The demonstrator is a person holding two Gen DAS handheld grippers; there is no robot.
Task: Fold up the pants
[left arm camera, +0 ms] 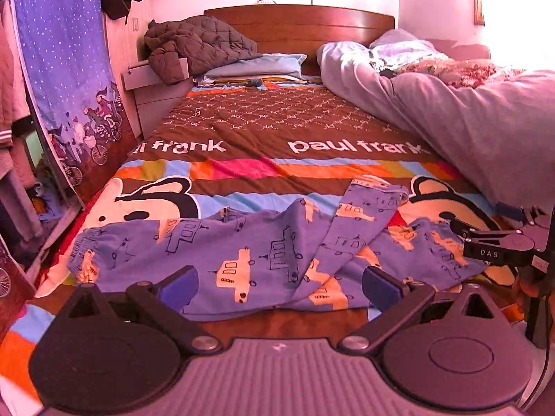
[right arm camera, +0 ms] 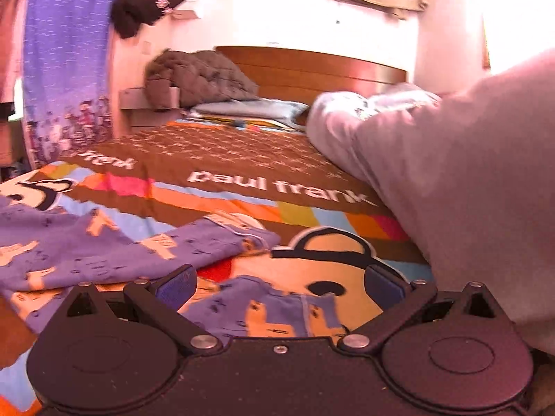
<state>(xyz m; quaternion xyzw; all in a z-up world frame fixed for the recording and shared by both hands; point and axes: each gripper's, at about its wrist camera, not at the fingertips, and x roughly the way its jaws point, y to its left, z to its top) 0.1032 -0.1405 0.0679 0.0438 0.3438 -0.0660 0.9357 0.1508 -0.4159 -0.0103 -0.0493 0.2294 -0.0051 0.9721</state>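
Lying spread flat on the bed, pants ready for folding, left hand-held gripper and right hand-held gripper both spread wide, pinching nothing.

pants on bedspread | duvet right | jacket, pillow behind

bed lying open down the middle beyond the pants, brown patterned cover bare up toward the pillow. grey duvet heaping along the right side, crowding that edge. quilted jacket sitting at the far left by the headboard. hanging blue cloth closing in the left flank. right gripper hovering at the pants' right end.
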